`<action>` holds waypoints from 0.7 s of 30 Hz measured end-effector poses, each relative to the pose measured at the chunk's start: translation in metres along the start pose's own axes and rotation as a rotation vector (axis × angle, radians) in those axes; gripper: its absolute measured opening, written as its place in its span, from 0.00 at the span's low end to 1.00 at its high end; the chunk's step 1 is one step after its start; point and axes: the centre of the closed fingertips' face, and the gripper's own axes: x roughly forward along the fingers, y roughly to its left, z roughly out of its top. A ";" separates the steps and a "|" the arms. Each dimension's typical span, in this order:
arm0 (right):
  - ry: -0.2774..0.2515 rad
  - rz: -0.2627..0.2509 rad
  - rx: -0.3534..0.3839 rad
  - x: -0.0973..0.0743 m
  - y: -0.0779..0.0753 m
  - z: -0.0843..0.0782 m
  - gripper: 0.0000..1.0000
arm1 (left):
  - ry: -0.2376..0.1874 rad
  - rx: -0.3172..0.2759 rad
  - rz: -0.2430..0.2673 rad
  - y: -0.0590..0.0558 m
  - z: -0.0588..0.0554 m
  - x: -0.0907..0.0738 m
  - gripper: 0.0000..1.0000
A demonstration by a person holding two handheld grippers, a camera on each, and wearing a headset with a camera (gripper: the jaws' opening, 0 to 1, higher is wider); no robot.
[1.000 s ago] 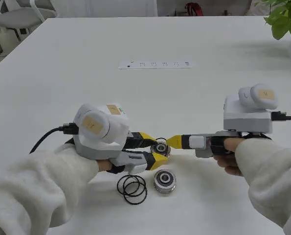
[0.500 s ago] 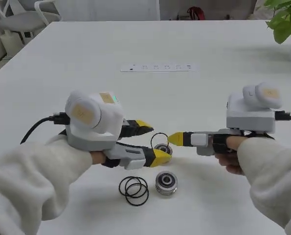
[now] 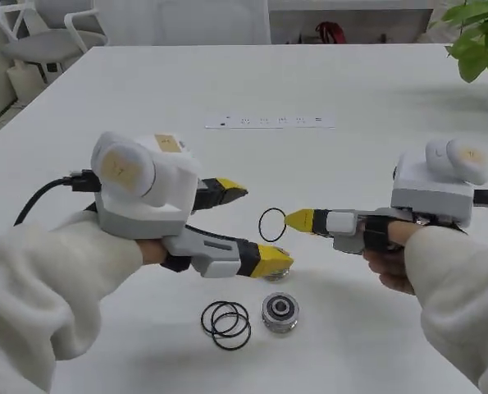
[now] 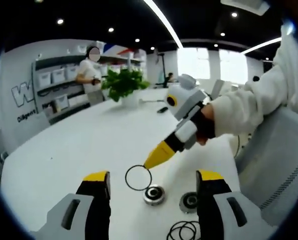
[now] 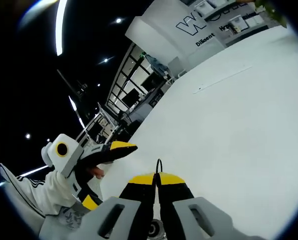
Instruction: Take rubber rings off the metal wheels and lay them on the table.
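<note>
My right gripper (image 3: 294,220) is pinched tight on a rubber ring (image 3: 271,224). Its yellow tips press together on the ring's edge, so the loop hangs free in the air, above and a little behind the near wheel (image 3: 280,311). In the right gripper view the jaws meet with no gap and the ring stands edge-on just past them. I judge that a thin pinch suits so slack and light a thing; it only needs enough grip not to slip.

My left gripper (image 3: 264,227) is released and holds nothing. Its jaws are spread wide, one tip up above the ring and the other low, just behind the near wheel. Under that low tip sits a second wheel (image 4: 154,194). With the ring clear of the metal, I take it there is nothing for these jaws to brace.

Just left of the near wheel lies a pile of rings (image 3: 225,320), overlapping loops flat on the table (image 3: 350,98). That looks like the drop spot, so I judge the next move is to lower this ring beside it and let go. I cannot tell whether either wheel carries more rings.
</note>
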 end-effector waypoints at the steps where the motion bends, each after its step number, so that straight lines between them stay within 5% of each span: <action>1: 0.000 0.000 0.001 0.000 0.000 0.000 0.00 | -0.007 -0.003 -0.001 0.000 0.002 -0.001 0.74; 7: 0.006 0.016 -0.012 0.000 0.008 0.001 0.00 | -0.034 -0.002 0.017 0.005 0.012 -0.021 0.81; 21: 0.027 0.042 -0.080 0.001 0.028 0.004 0.00 | -0.001 0.046 0.013 0.002 0.012 -0.052 0.87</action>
